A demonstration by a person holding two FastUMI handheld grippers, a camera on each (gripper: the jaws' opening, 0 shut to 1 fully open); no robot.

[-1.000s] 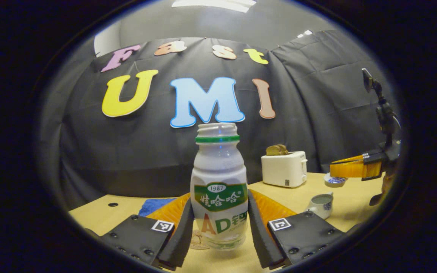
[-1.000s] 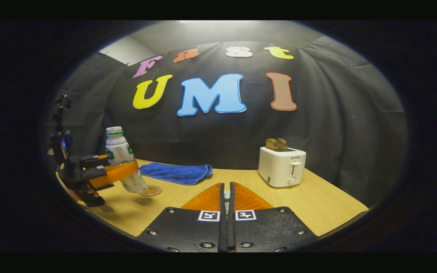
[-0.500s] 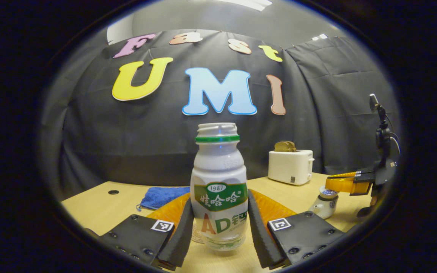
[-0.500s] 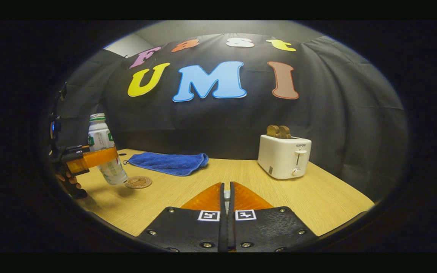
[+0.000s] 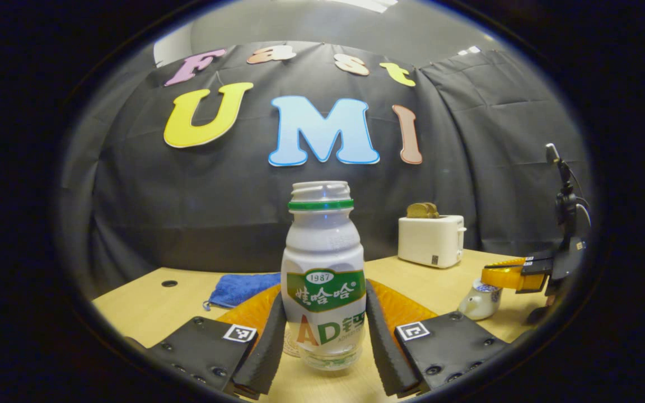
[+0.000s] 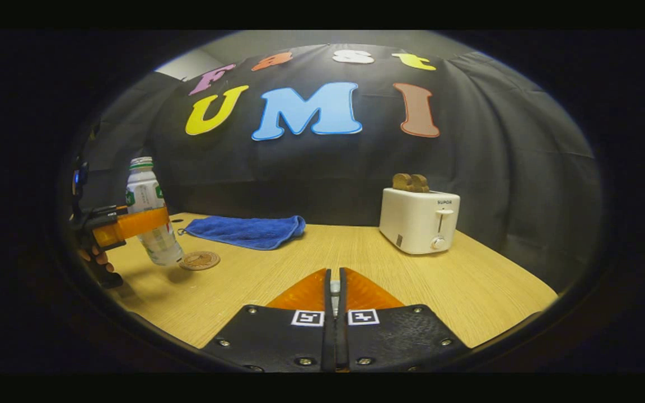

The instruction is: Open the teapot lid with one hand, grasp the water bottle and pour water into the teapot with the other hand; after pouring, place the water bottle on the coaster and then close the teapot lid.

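The left tongs [image 5: 322,336] were clamped on the water bottle [image 5: 323,280], both fingers pressed against its lower label, its long axis upright and its open mouth at the top. The bottle hung just clear of the desk [image 5: 143,313]. The coaster [image 6: 200,260] lay on the desk right behind the bottle's base as seen from the left tongs; in the right gripper view it sat just beside the base, on the side toward the right tongs [image 6: 333,313], apparently not yet under it. Judged from that, setting the bottle down called for a small shift toward the coaster, then a straight descent.

The right tongs were pressed together on something pale and small; whether it was the lid could not be told from their own view. In the left gripper view they hovered above the teapot [image 5: 479,301], well off to the bottle's right, so that hand was the nearer for closing it.
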